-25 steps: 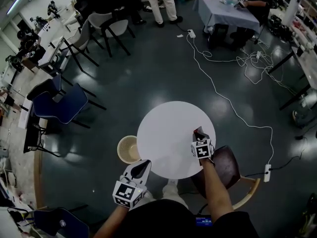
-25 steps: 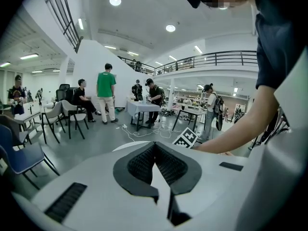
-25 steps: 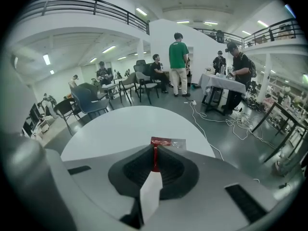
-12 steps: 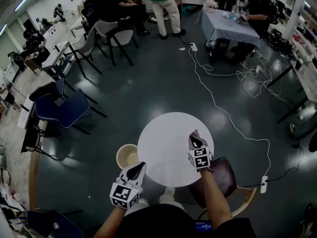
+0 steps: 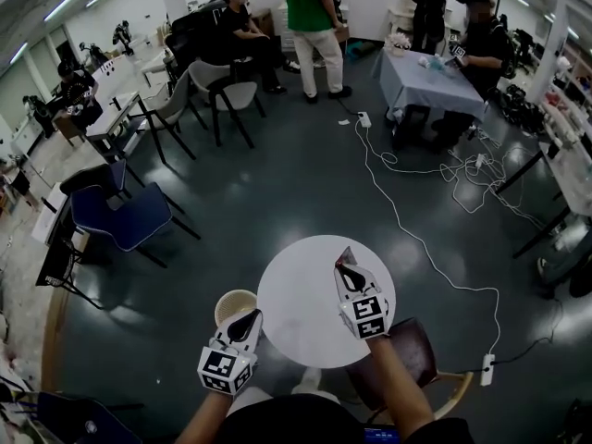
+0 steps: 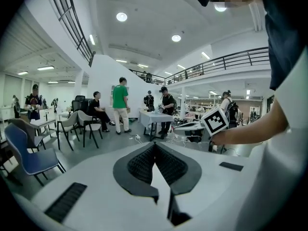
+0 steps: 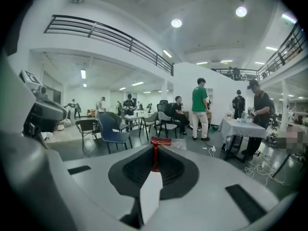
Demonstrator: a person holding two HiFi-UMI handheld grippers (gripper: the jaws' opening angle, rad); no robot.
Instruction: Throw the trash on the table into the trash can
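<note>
My right gripper (image 5: 346, 265) hangs above the right part of the round white table (image 5: 301, 294), shut on a red and clear wrapper (image 5: 346, 255). In the right gripper view the wrapper (image 7: 162, 142) sticks out past the tips of the right gripper (image 7: 154, 159), pinched between the pads. My left gripper (image 5: 252, 318) hovers at the table's near left edge, beside the beige round trash can (image 5: 231, 303) on the floor. Its pads meet with nothing between them in the left gripper view (image 6: 155, 147), where the right gripper's marker cube (image 6: 214, 121) also shows.
A brown chair (image 5: 414, 339) stands at the table's near right. A white cable runs across the dark floor to a power strip (image 5: 487, 369). A blue chair (image 5: 118, 215) is to the left. Several people, chairs and a cloth-covered table (image 5: 427, 75) are far back.
The right gripper has lifted off the table with the wrapper and now points more level. The left gripper has risen a little. The head view has tipped up, showing more of the room.
</note>
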